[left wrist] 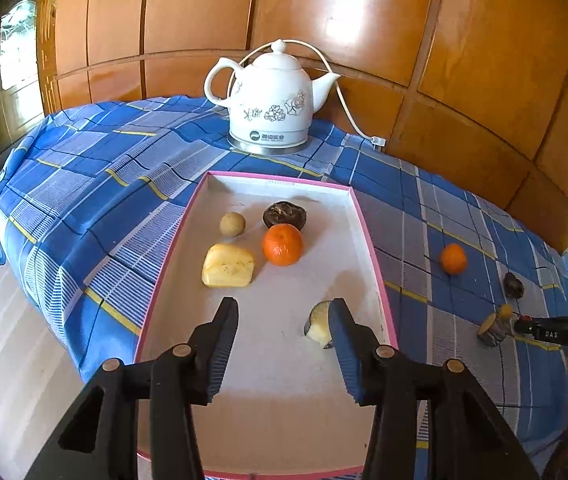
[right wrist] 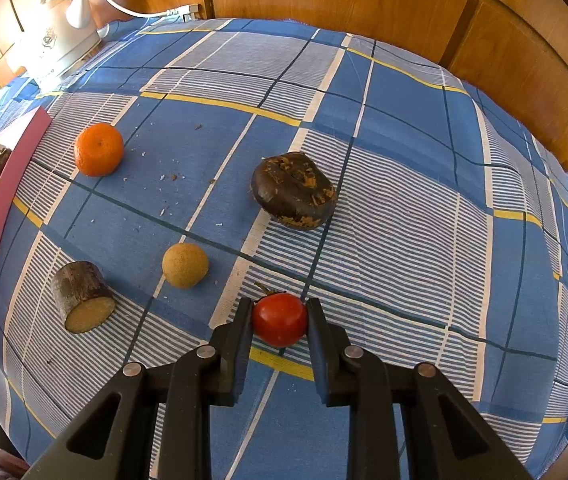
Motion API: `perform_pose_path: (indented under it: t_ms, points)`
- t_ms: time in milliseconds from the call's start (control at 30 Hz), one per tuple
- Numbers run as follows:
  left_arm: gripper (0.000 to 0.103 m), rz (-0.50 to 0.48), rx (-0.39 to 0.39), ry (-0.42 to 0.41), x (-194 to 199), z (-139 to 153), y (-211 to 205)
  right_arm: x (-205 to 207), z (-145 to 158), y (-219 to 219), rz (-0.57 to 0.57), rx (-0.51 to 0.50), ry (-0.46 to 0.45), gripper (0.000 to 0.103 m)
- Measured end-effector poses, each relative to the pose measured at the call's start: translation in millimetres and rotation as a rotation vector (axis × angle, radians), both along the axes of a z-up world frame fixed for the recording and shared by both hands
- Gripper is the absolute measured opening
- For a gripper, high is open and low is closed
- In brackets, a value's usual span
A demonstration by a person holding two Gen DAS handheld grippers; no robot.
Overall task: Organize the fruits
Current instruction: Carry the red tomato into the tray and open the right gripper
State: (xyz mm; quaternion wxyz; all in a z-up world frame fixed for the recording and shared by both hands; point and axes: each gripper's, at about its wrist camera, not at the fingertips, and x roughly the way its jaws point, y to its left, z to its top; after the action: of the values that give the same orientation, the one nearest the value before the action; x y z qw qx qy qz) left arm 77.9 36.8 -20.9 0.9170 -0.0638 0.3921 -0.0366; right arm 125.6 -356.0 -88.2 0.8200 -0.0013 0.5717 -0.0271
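My left gripper (left wrist: 284, 306) hangs open over the pink-rimmed white tray (left wrist: 276, 178). A cut, dark-skinned piece (left wrist: 319, 322) lies in the tray just inside its right finger, with no pad pressing on it. Further back in the tray lie an orange (left wrist: 283, 245), a dark brown fruit (left wrist: 284, 215), a small tan ball fruit (left wrist: 232, 224) and a yellow chunk (left wrist: 228, 266). My right gripper (right wrist: 279, 304) is shut on a small red tomato (right wrist: 280, 320) at the cloth. Around it on the cloth lie an orange (right wrist: 98, 149), a dark fruit (right wrist: 294, 191), a tan ball (right wrist: 185, 265) and a cut piece (right wrist: 83, 297).
A white ceramic kettle (left wrist: 270, 100) with its cord stands at the back of the blue checked tablecloth (left wrist: 104, 184), against the wooden panelled wall. The tray's pink rim (right wrist: 4, 208) shows at the left of the right wrist view. The table edge drops to the floor on the left.
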Motion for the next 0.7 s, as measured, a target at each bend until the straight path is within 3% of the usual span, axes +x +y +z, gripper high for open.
perform_pose_path:
  t_ms: [200,367,533,700]
  points:
    - [0.049,0.006,-0.008,0.006,-3,-2,3,-2,6,-3,-0.018,0.003,-0.024,0.026]
    - [0.049,0.019,-0.012,0.007,-3,-4,9,-10,41,-3,-0.036,0.033,-0.132,0.026]
    - [0.049,0.041,-0.022,0.015,-4,-9,18,-12,79,44,0.110,0.135,-0.221,0.026]
    - [0.049,0.069,-0.027,0.014,-6,-9,28,-1,86,116,0.281,0.220,-0.227,0.026]
